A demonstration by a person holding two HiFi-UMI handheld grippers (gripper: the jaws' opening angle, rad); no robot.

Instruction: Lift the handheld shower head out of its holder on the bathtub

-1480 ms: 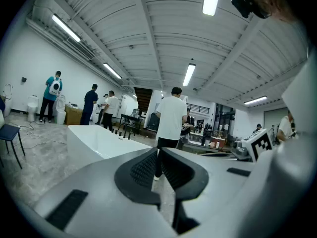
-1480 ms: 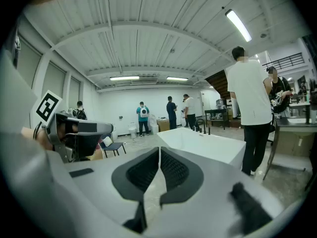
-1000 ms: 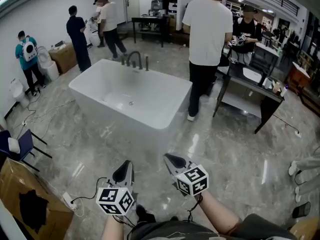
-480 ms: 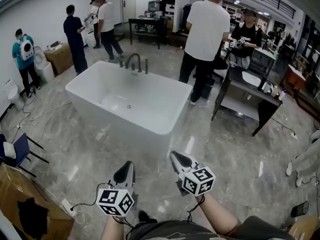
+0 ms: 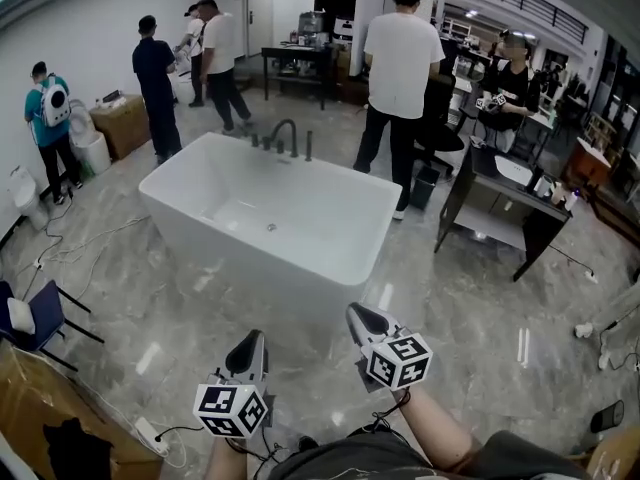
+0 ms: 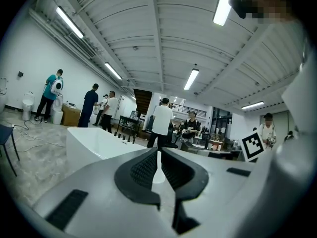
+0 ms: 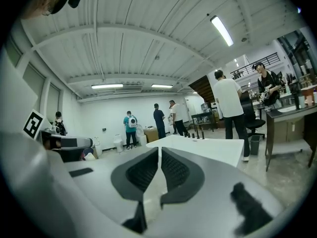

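Observation:
The white freestanding bathtub stands in the middle of the marble floor. A dark curved faucet rises on its far rim. The slim upright shower head stands just right of the faucet. My left gripper and right gripper are held side by side short of the tub's near wall, pointing at it. Both are shut with nothing in them. In the left gripper view the left gripper faces the tub. In the right gripper view the right gripper faces the tub and its fixtures.
A person in a white shirt stands past the tub's far right corner. A black desk is at the right. More people stand at the back left. A blue chair, a cardboard box and a floor cable lie at my left.
Both grippers and the head view have moved nearer the tub. The person in the white shirt has stepped further back from its right side.

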